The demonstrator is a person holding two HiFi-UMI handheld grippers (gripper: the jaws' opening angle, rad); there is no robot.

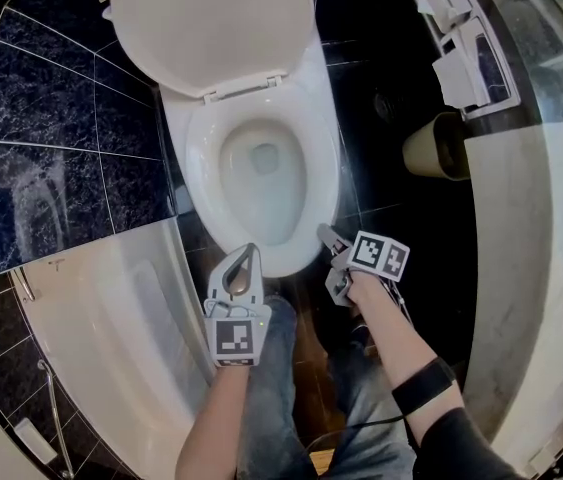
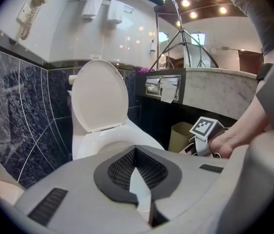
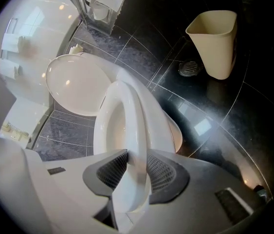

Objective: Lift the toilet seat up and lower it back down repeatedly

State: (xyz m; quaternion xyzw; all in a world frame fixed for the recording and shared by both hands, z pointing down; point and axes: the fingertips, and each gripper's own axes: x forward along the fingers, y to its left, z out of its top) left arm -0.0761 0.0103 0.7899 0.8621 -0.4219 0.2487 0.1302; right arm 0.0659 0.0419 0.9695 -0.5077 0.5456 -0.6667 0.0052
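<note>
my right tongs (image 3: 134, 156) are squeezed on the front edge of the toilet seat (image 3: 126, 112), which is down over the bowl (image 1: 261, 193), and my left tongs (image 2: 136, 149) are closed tight with nothing in them. i count two tongs, one seat, one lid (image 1: 211, 18) standing up and one bin (image 3: 215, 38). the seat is smooth, white and egg-shaped, and the floor (image 3: 253, 111) is dark shiny tile.

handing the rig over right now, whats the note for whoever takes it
Left gripper: shut, nothing between its jaws, held at the front of the bowl.
Right gripper: clamped on the front right edge of the toilet seat.
Seat lies down on the bowl; lid stands raised.
Done: grip taken. Cycles so far: cannot tell.
Left: lift the seat, lower it, repeat.
</note>
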